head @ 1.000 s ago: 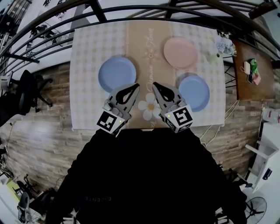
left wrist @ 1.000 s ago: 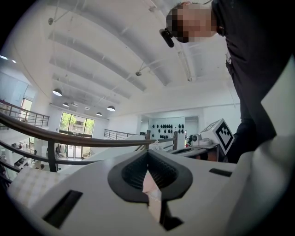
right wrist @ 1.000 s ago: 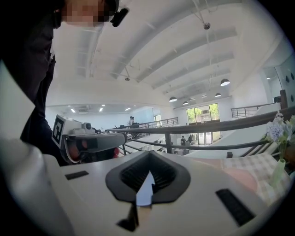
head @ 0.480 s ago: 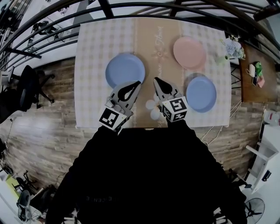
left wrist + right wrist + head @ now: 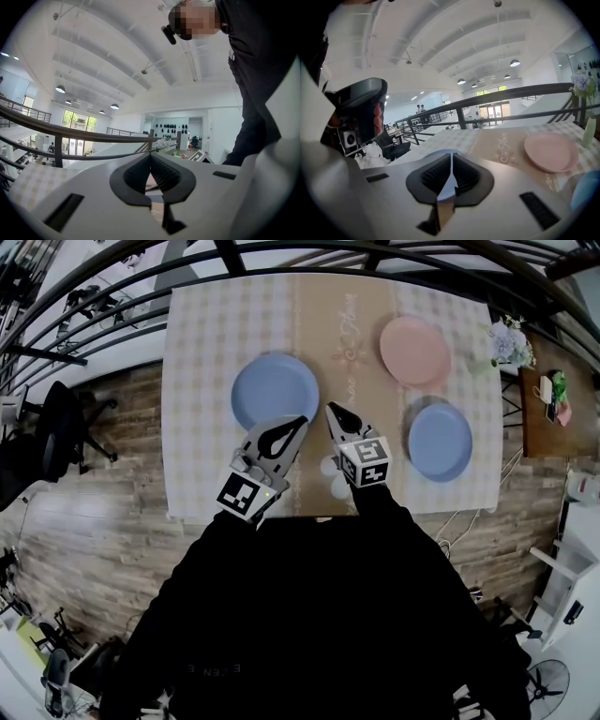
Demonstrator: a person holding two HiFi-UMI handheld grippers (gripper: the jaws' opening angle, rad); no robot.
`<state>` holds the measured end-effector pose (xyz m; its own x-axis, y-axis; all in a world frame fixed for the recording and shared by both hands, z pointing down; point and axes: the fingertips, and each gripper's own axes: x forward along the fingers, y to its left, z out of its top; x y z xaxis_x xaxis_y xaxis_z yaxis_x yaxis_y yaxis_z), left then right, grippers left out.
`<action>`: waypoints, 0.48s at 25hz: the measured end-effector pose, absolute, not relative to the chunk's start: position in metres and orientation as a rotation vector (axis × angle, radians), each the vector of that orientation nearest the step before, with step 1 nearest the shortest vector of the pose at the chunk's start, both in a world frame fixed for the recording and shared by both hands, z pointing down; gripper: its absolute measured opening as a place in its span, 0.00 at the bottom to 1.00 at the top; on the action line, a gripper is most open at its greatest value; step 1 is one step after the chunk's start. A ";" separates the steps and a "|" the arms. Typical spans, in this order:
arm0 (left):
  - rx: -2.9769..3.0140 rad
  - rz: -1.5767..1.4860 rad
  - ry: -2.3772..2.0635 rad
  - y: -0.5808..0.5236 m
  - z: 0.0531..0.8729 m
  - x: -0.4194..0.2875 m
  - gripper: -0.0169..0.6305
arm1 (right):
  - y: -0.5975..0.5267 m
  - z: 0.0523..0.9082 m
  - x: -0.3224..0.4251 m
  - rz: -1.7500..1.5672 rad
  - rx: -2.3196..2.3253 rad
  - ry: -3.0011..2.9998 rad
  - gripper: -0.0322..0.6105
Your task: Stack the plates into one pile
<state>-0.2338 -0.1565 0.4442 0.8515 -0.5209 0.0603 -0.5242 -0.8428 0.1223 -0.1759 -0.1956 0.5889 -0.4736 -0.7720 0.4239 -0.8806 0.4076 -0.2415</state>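
**Head view.** Three plates lay flat and apart on the table, not yet piled. The left blue plate lay just ahead of the left gripper, whose tip overlapped its near rim in this view; contact could not be judged. The right blue plate lay to the right of the right gripper, and the pink plate lay beyond it. A vase at the far right table edge held pale flowers.

**Grippers.** Left gripper: jaws clenched, tips meeting, nothing gripped. Right gripper: jaws slightly parted, having just been opening, with nothing between them; the left blue plate showed through the slit.

**Views compared.** Only the head view showed all three plates at once. The right gripper view showed the pink plate in side aspect, a sliver of the right blue plate, and the vase, which the head view left indistinct. The left gripper view, aimed level, showed the railing, the ceiling and the person's torso, with little of the plates.
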 end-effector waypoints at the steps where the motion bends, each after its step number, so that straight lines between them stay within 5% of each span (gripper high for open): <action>1: 2.893 0.039 -0.819 -0.157 0.446 -0.234 0.05 | -0.197 0.594 -0.177 0.652 1.452 -2.408 0.09; 12: 2.848 0.021 -0.850 -0.177 0.470 -0.243 0.05 | -0.216 0.646 -0.180 0.715 1.481 -2.283 0.15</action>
